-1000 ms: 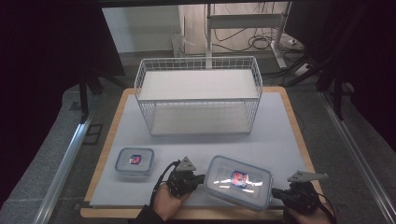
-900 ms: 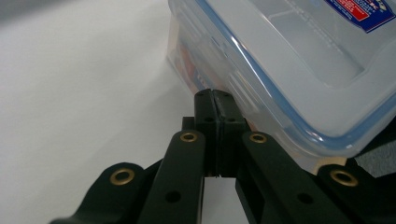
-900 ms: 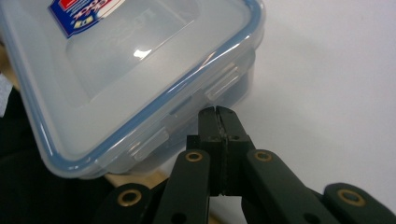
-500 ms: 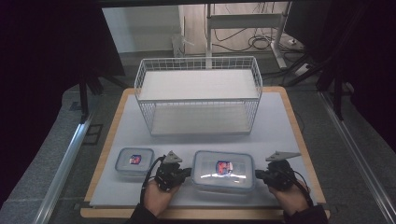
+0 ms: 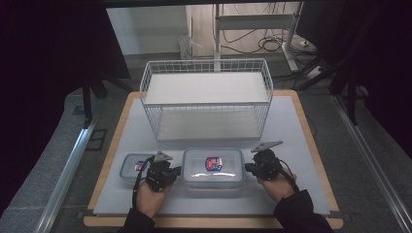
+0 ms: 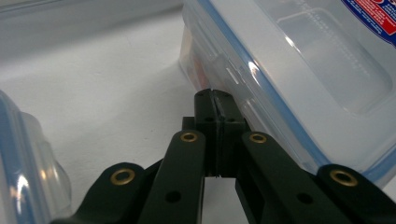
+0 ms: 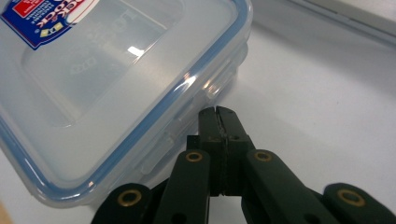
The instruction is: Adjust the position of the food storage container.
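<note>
The large container [image 5: 213, 168] has slid left toward the small container [image 5: 134, 166] near the worktop's front edge; left gripper [image 5: 171, 173] and right gripper [image 5: 249, 168], jaws clenched empty, are squeezing its ends, probably to lift it

Dark room; grey floor [image 5: 58, 170]; desk legs [image 5: 252, 34] behind.

Small container [image 5: 134, 166] half hidden behind left gripper [image 5: 171, 171]; label unreadable.
</note>
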Tool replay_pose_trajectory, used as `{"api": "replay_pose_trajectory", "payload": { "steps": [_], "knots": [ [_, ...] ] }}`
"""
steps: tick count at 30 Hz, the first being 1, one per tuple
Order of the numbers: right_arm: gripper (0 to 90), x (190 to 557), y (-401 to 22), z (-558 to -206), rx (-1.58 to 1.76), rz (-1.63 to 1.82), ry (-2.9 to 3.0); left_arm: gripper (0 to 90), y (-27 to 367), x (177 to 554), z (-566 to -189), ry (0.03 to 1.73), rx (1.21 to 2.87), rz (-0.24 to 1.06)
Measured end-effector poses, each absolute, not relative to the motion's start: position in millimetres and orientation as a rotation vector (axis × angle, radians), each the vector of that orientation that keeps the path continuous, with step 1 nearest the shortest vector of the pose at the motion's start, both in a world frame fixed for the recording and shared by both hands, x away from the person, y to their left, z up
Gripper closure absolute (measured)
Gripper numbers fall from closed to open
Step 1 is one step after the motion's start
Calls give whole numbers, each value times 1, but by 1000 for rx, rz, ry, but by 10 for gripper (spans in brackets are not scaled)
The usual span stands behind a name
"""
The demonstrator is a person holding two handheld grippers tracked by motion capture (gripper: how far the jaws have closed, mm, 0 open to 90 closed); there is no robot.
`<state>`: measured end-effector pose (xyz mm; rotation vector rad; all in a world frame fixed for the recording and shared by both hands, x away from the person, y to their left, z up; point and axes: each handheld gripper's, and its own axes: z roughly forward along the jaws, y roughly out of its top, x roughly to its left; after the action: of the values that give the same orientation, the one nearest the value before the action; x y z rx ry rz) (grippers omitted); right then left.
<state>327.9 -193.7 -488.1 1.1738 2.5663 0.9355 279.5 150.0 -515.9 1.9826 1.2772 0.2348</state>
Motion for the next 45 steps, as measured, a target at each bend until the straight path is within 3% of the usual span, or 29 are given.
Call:
{"api": "replay_pose_trajectory", "payload": {
  "steps": [5,15,18,24,32,37,41,45],
  "knots": [
    [898,323,-196,-490,1110,957,2562,896,152,280,-517,1254,1981,234],
    [770,311,-213,-487,1034,1029,2516,747,162,262,-511,1225,2016,378],
    [751,310,-218,-488,1028,1045,2508,761,169,262,-513,1263,2021,399],
    [742,310,-221,-488,1044,1060,2503,899,183,268,-518,1337,1984,391],
    [742,310,-224,-488,1060,1070,2502,900,201,273,-517,1390,1949,436],
    [742,308,-230,-487,1068,1087,2490,897,198,263,-511,1329,1926,381],
    [707,303,-236,-486,1068,1113,2478,767,188,249,-508,1224,1957,385],
    [595,299,-241,-486,1070,1139,2459,525,179,237,-507,1157,2011,468]
  ]
}}
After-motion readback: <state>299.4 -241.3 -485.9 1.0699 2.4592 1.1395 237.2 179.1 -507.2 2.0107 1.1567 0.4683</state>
